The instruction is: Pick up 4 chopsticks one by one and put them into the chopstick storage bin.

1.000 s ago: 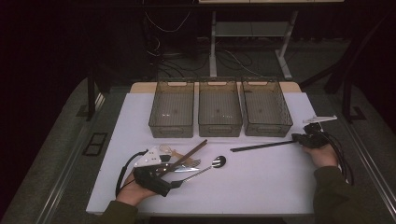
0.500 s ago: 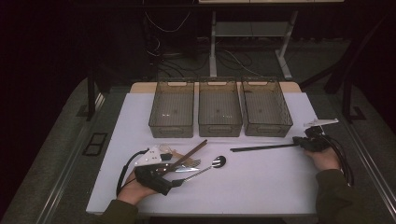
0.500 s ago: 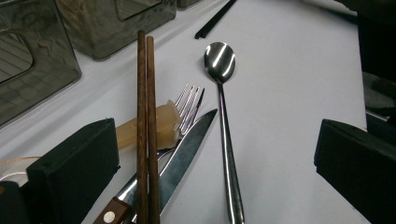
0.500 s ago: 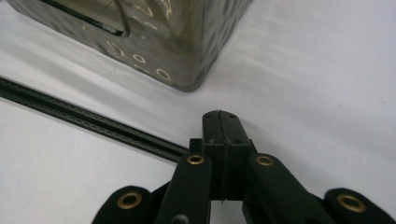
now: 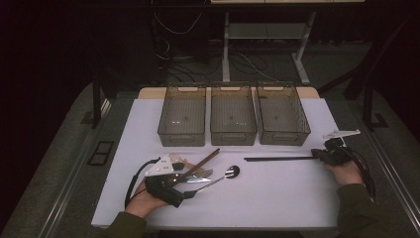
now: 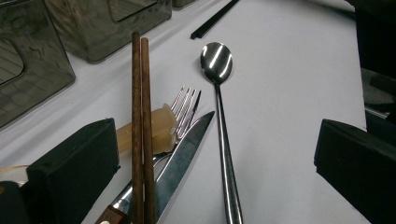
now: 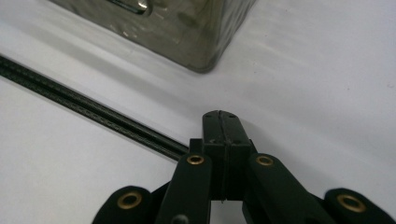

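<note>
Cutlery waits as three clear plastic bins (image 5: 233,119) stand empty

Right gripper (image 5: 324,155) clamps black chopsticks (image 5: 277,158); left gripper (image 5: 185,191), jaws apart, straddles the long steel spoon (image 6: 222,116); nothing sorted.

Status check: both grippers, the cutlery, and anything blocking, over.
Left gripper open around the cutlery pile; wooden chopsticks lie on the fork. Right gripper shut beside the black chopsticks. Nothing blocks the bins.

Black tongs (image 7: 223,122), brass rivets, olive sleeves (image 5: 357,208)
</note>
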Action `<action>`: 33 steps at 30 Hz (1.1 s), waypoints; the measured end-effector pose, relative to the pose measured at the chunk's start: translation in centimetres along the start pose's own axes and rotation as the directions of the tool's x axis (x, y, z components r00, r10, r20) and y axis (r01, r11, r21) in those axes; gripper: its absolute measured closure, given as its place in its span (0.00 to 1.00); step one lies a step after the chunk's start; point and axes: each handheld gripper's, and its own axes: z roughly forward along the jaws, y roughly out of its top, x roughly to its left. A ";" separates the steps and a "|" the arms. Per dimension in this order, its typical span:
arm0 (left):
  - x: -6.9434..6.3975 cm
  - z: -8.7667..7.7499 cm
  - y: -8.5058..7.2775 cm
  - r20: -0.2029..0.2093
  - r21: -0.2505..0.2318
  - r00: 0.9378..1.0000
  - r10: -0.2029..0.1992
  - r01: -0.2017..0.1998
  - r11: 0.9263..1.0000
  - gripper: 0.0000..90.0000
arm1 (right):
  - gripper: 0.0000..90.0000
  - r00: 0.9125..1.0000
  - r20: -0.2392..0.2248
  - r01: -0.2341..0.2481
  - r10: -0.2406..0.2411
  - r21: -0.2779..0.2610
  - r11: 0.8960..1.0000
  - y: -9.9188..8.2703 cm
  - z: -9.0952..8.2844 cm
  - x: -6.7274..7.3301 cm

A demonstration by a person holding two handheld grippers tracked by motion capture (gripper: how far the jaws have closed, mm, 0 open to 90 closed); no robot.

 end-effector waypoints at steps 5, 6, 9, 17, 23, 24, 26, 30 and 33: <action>-0.1 0.0 0.0 0.002 0.004 1.000 0.005 -0.005 1.000 0.00 | 1.00 1.000 -0.004 0.011 -0.011 0.002 1.000 -0.4 -0.4 0.3; -0.1 0.0 0.0 0.002 0.004 1.000 0.005 -0.005 1.000 0.00 | 1.00 1.000 -0.009 0.015 -0.015 0.007 1.000 -0.5 -0.5 0.3; -0.1 0.0 0.0 0.004 0.003 1.000 0.005 -0.005 1.000 0.00 | 1.00 1.000 -0.014 0.017 -0.017 0.009 1.000 -0.7 -0.7 0.3; -0.2 0.0 0.0 0.006 0.002 1.000 0.002 -0.002 1.000 0.00 | 1.00 0.999 -0.020 0.030 -0.030 0.016 0.999 -1.1 -1.1 0.7; -0.2 0.0 0.0 0.008 0.004 1.000 0.001 -0.001 1.000 0.00 | 1.00 0.999 -0.026 0.039 -0.038 0.025 0.999 -1.4 -1.5 1.0; -0.2 0.0 0.0 0.008 0.005 1.000 0.001 -0.001 1.000 0.00 | 1.00 0.999 -0.029 0.040 -0.040 0.026 0.999 -1.5 -1.5 1.1; -0.3 0.0 0.0 0.009 0.005 1.000 0.002 -0.002 1.000 0.00 | 1.00 0.999 -0.033 0.041 -0.040 0.022 0.999 -1.7 -1.6 1.1; -0.3 0.0 0.0 0.012 0.007 1.000 0.001 -0.001 1.000 0.00 | 1.00 0.998 -0.044 0.039 -0.038 0.025 0.999 -2.0 -2.0 1.2; -0.3 0.0 0.0 0.013 0.006 1.000 -0.001 0.001 1.000 0.00 | 1.00 0.998 -0.049 0.046 -0.045 0.026 0.999 -2.3 -2.2 1.3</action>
